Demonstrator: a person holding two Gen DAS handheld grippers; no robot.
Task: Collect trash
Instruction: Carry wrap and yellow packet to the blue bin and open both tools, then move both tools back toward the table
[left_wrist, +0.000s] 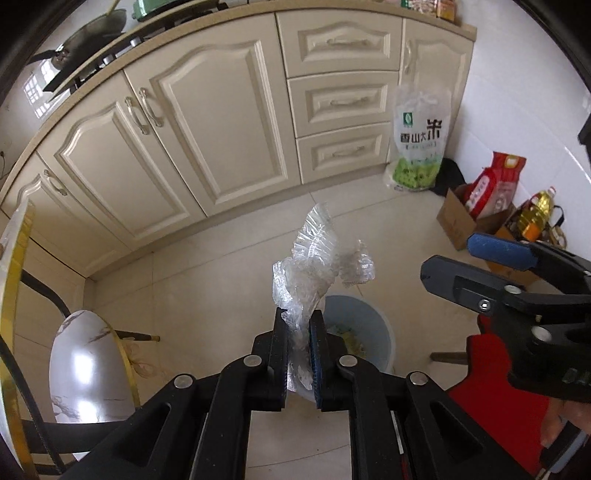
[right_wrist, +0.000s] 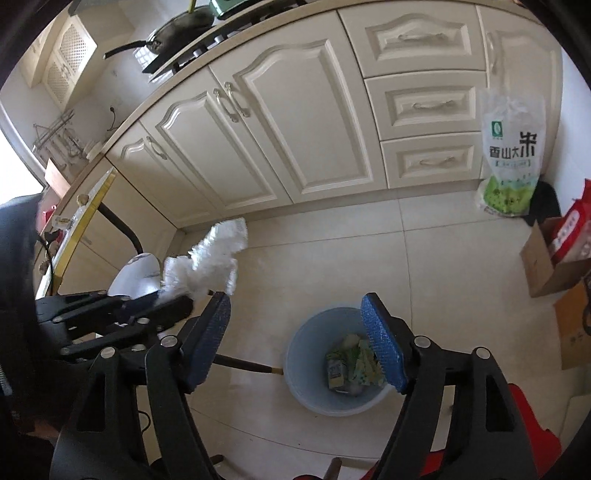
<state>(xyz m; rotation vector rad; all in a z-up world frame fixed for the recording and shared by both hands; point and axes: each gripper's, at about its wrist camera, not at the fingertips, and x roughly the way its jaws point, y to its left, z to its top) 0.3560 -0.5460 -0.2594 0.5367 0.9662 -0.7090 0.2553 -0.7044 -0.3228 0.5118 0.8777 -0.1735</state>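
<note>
While your left gripper (left_wrist: 298, 325) pinches one crumpled clear plastic wrap (left_wrist: 314, 266) above the floor, your right gripper (right_wrist: 299, 332) stands wide with nothing between its pads. One blue bin (right_wrist: 314, 398) sits below, several cartons (right_wrist: 351, 363) already inside. One rice bag (right_wrist: 511, 155) leans on the cabinets (right_wrist: 277, 129); one cardboard box (right_wrist: 543, 258) stands near. A stool leg (right_wrist: 247, 365) touches the bin.

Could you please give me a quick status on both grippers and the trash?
Left gripper shut on clear plastic wrap, above blue bin. Right gripper open, jaws empty. Bin already holds cartons. Nothing blocking the drop.
</note>
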